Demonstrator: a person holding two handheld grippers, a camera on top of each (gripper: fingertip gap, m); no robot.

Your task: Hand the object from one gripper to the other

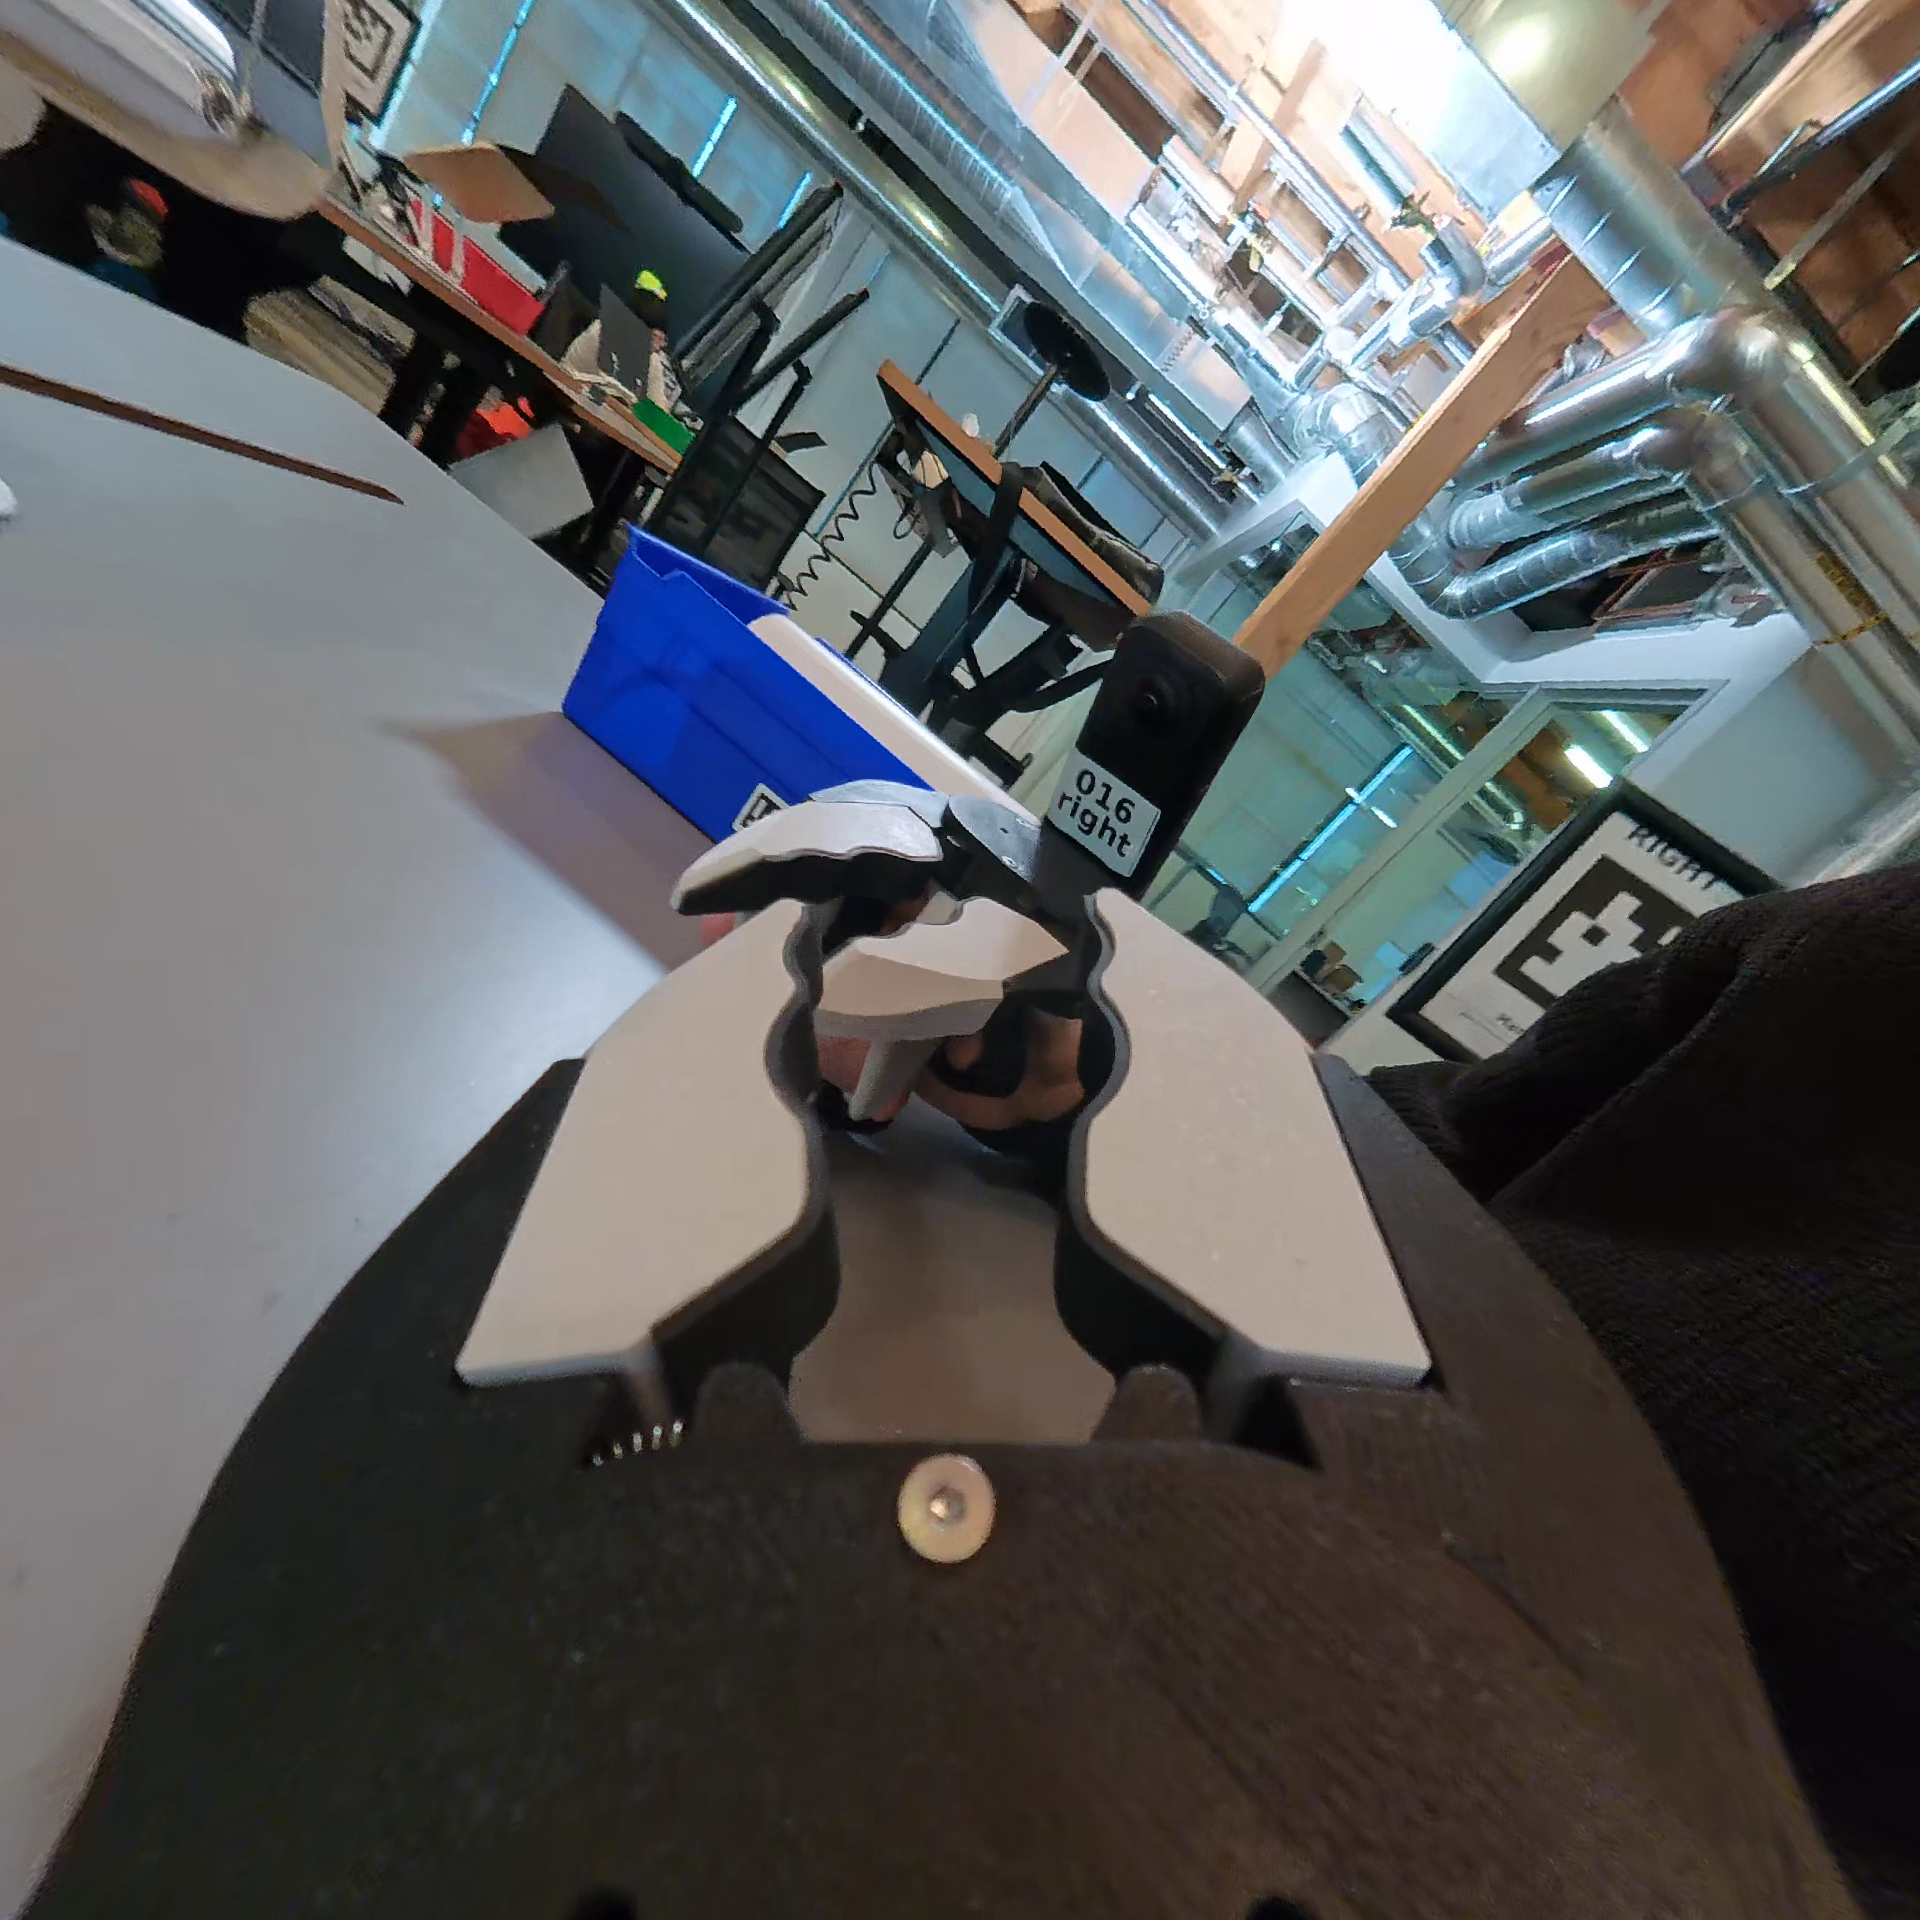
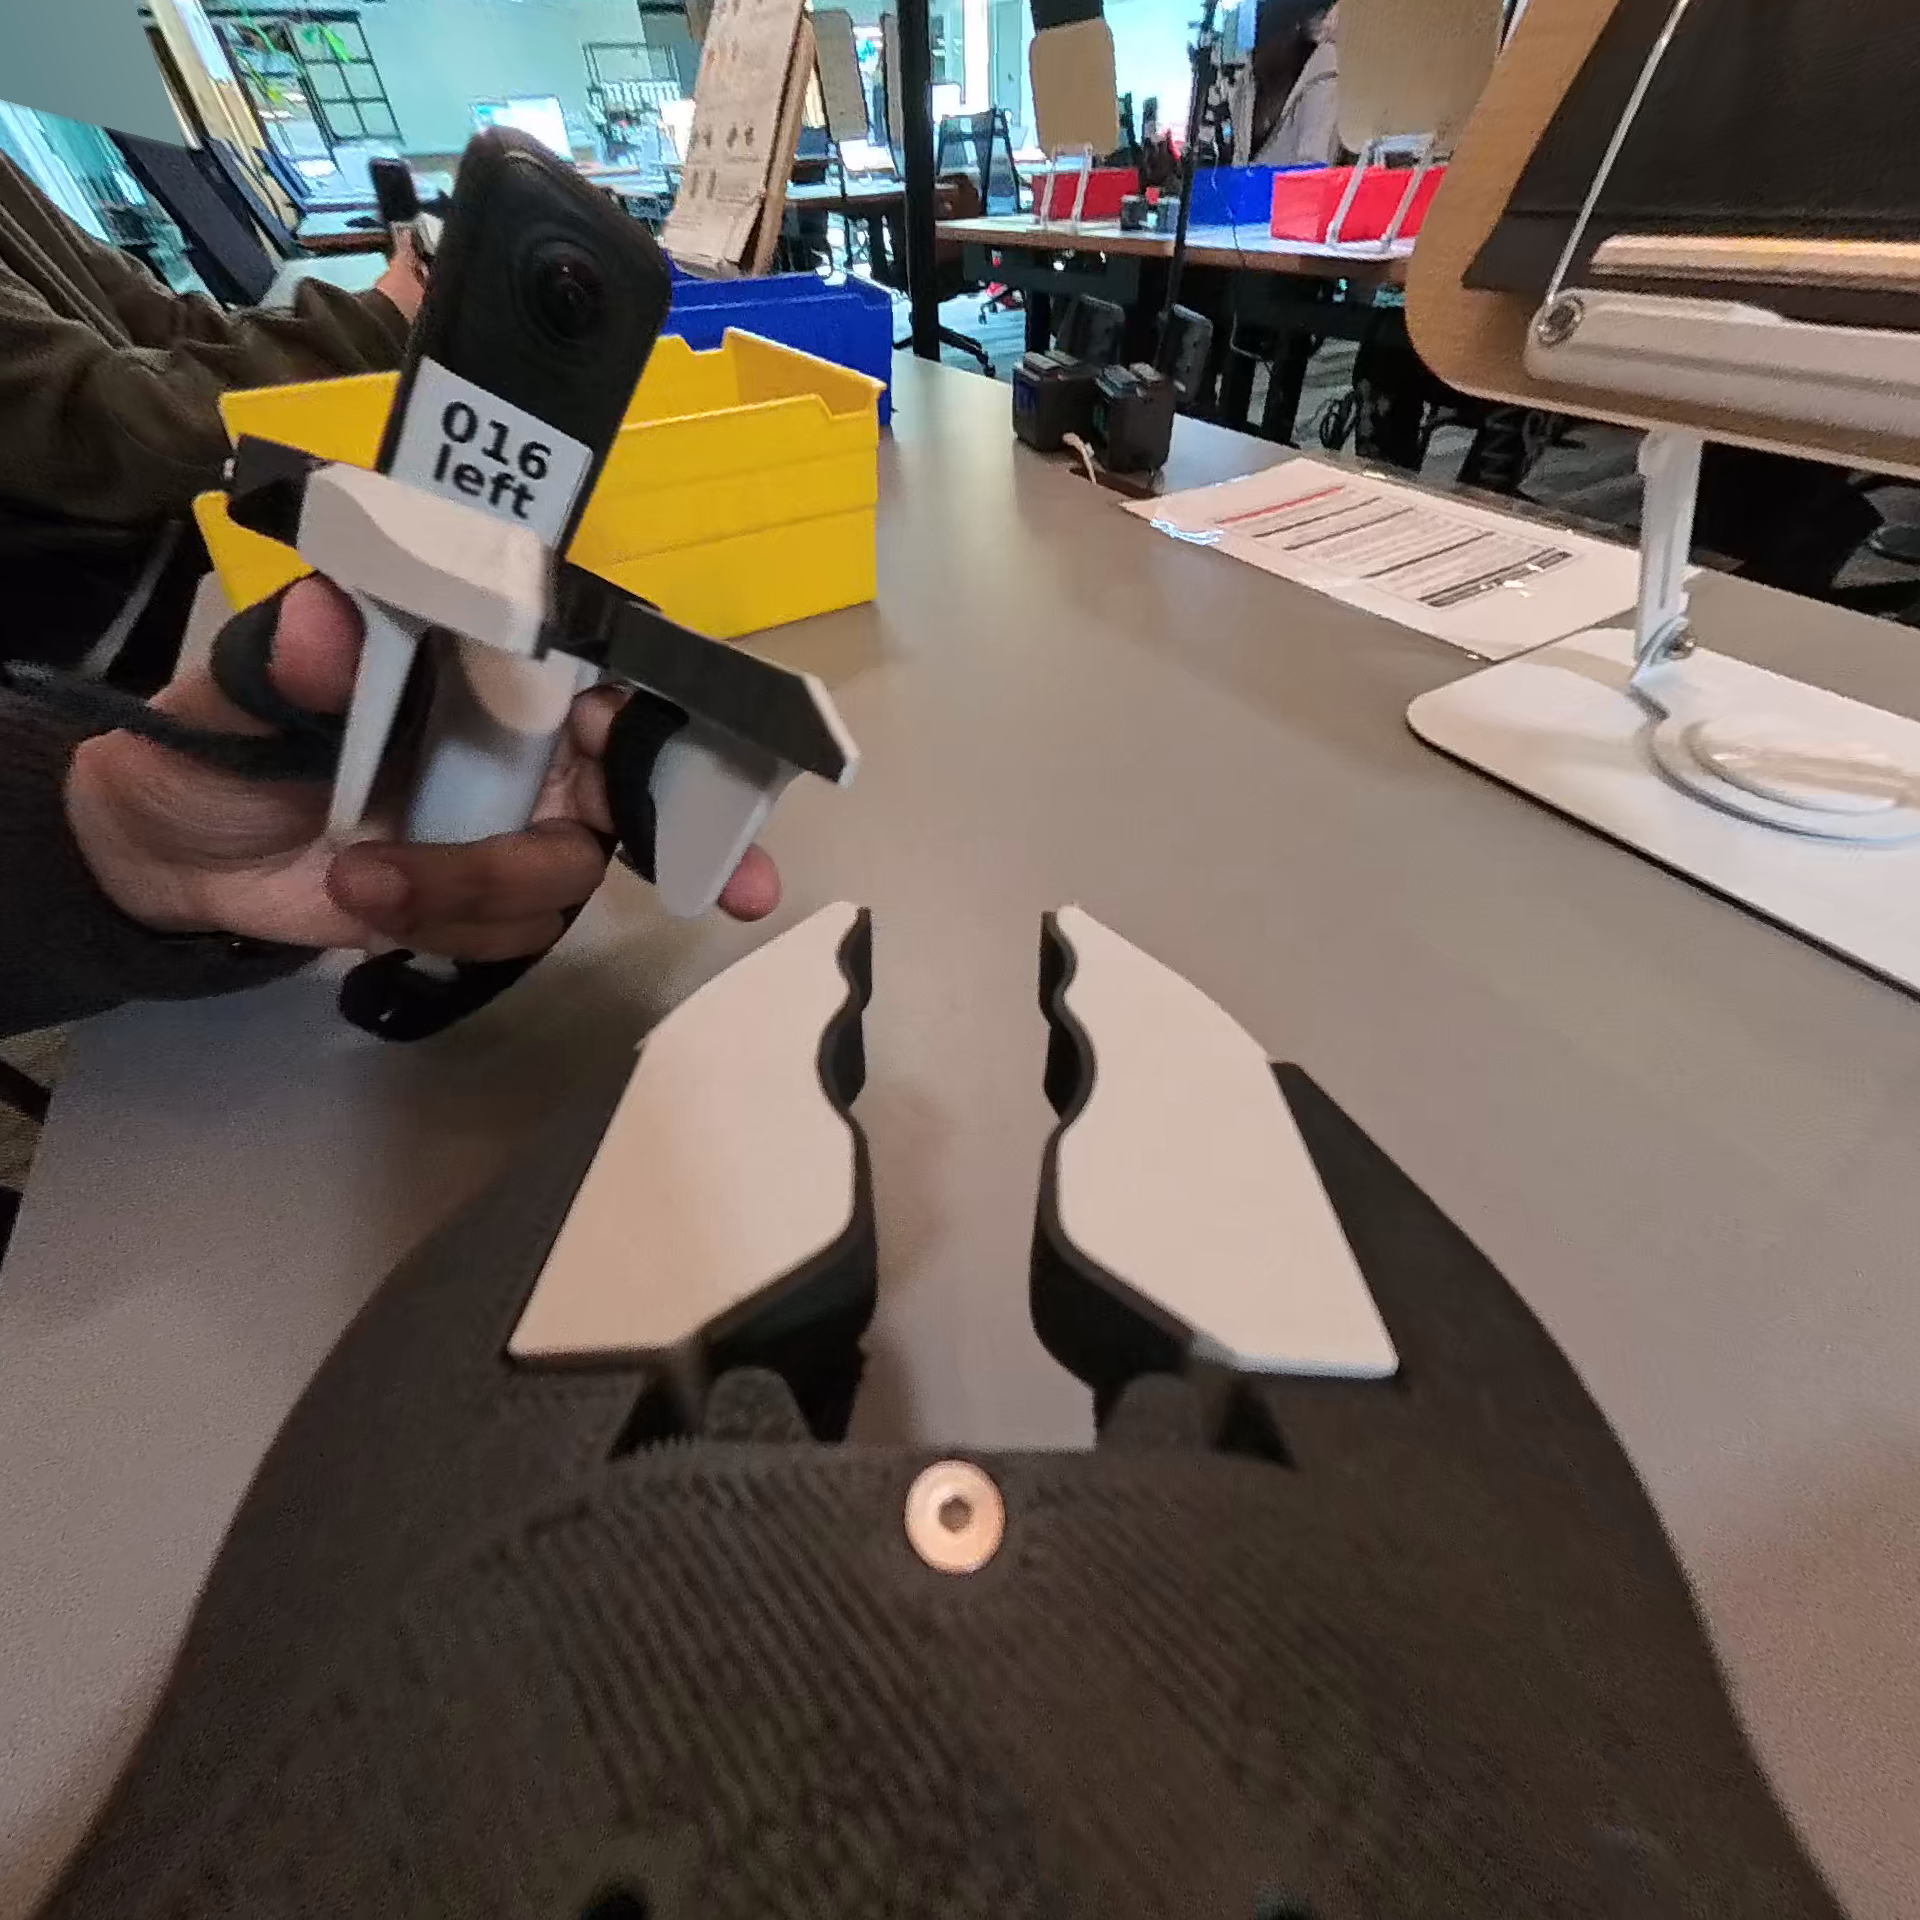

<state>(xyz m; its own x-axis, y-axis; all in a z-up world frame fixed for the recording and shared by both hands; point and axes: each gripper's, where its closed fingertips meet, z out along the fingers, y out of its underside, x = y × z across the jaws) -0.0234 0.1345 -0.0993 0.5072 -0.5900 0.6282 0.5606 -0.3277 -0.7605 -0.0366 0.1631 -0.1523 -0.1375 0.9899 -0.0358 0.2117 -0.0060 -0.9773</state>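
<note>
Object to be handed over shows in neither view, so neither the left gripper (image 1: 940, 971) nor the right gripper (image 2: 956, 925), both spread with nothing between the fingers above the grey table (image 2: 1195, 790), carries it.

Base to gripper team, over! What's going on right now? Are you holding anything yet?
Left gripper open, empty. Right gripper open, empty, above bare grey tabletop. No object to hand over in sight. Yellow plastic bin behind the left one, nothing blocking.
</note>
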